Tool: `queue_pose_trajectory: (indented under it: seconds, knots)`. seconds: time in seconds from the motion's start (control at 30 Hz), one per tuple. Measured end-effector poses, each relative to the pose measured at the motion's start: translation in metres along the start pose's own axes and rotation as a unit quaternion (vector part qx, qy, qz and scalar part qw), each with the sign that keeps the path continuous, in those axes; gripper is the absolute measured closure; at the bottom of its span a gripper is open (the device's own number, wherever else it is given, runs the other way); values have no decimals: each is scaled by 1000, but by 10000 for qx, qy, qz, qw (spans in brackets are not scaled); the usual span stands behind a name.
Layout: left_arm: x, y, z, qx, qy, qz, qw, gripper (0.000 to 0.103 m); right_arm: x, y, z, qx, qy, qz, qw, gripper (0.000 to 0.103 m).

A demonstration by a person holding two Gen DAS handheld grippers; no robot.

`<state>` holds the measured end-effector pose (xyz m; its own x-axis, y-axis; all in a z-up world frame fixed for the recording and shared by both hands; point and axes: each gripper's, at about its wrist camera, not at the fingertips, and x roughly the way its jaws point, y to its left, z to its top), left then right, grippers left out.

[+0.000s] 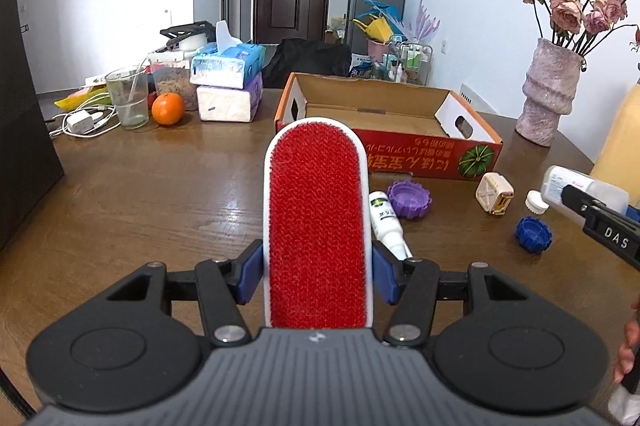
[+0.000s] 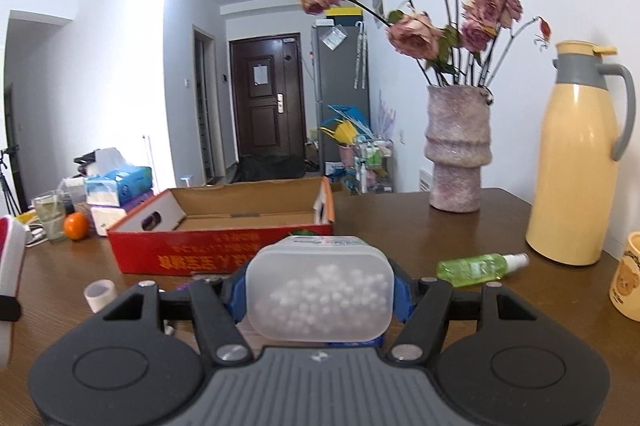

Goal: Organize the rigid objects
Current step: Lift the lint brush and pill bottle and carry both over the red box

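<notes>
While the left gripper [image 1: 318,276] clamps a red lint brush [image 1: 316,226], the right gripper [image 2: 318,292] clamps a plastic bottle [image 2: 318,300]. Both hang above the table [image 1: 160,194] near the cardboard box [image 1: 384,130].

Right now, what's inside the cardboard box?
The cardboard box shows only bare brown floor in both views; no items visible. The lint brush hides part of its near left area in the left view, and the near wall covers the floor strip behind it.
</notes>
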<state>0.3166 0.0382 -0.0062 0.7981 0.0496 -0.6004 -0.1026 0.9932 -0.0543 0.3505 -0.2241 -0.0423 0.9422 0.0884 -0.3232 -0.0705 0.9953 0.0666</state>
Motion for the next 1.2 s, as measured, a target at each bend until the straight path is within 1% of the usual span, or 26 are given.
queue_pose_trajectory:
  seconds: [0.33,0.57,0.93,1.2]
  knots:
    - [7,-7,21,-11,-62,-87,9999,46,4,22,11,-3,-125,228,9997,38]
    - [22,-11,32,-64,-48,-160,9998,46,15,38,17,-27,-187,334,9993,38]
    - [45,-24,51,-15,-103,-225,9997,46,33,50,28,-25,-314,362,9988,38]
    - [69,-32,65,-26,-128,-171,9998,46,56,57,35,-47,-341,371,9987,38]
